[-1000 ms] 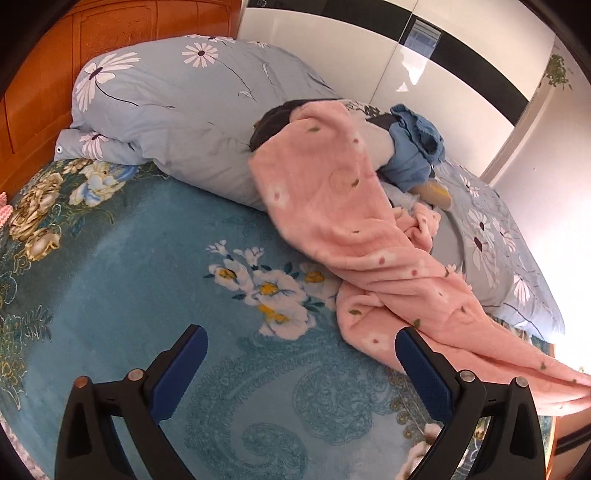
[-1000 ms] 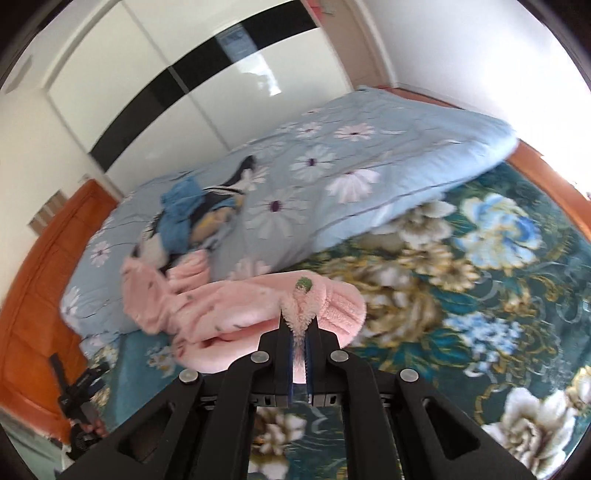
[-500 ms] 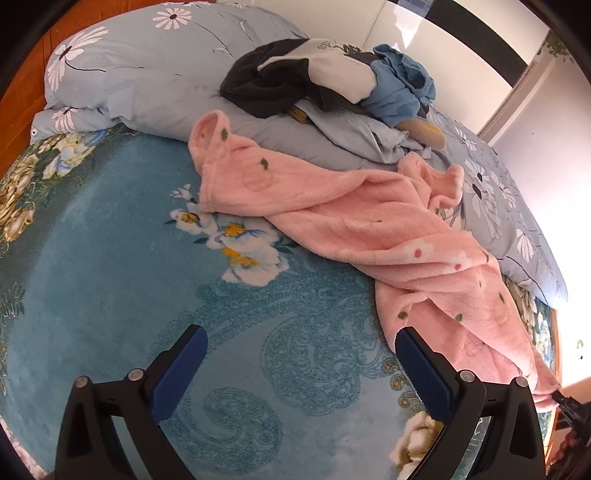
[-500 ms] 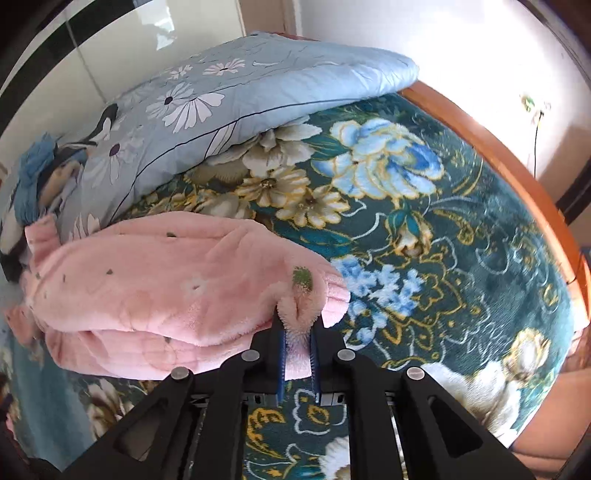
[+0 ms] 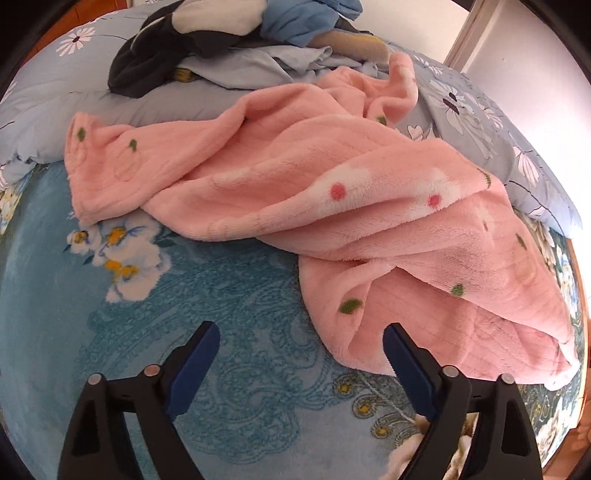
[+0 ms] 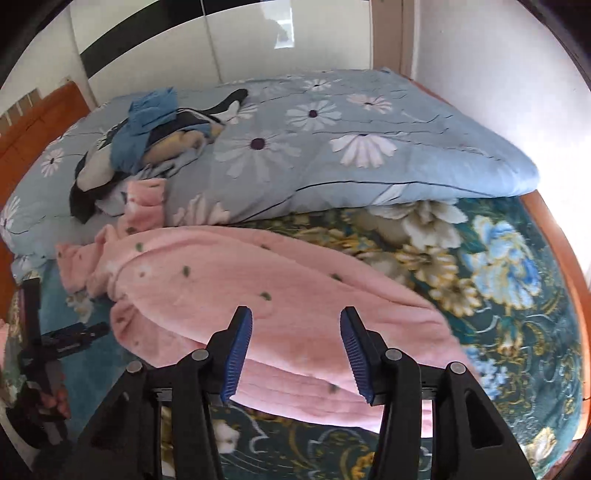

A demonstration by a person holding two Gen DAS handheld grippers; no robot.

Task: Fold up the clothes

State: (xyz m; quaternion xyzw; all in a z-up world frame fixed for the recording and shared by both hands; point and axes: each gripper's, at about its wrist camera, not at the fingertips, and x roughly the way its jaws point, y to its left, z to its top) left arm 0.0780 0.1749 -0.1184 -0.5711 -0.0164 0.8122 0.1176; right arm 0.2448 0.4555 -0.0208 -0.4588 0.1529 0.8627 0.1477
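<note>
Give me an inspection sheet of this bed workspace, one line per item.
Surface: teal floral bedspread, mostly bare near the left gripper.
Job's things: pink fleece garment lies rumpled and partly doubled over on the bedspread, its far end up against the blue daisy duvet.
Clutter: pile of dark, white and blue clothes on the duvet.
Grippers: left gripper closing, nothing between its jaws, beside the garment's near edge; right gripper opening, over the garment, pads not pressing it.
Cables: nothing seen.
Surroundings: wooden bed frame, white wall, wardrobe doors with a black band.
</note>
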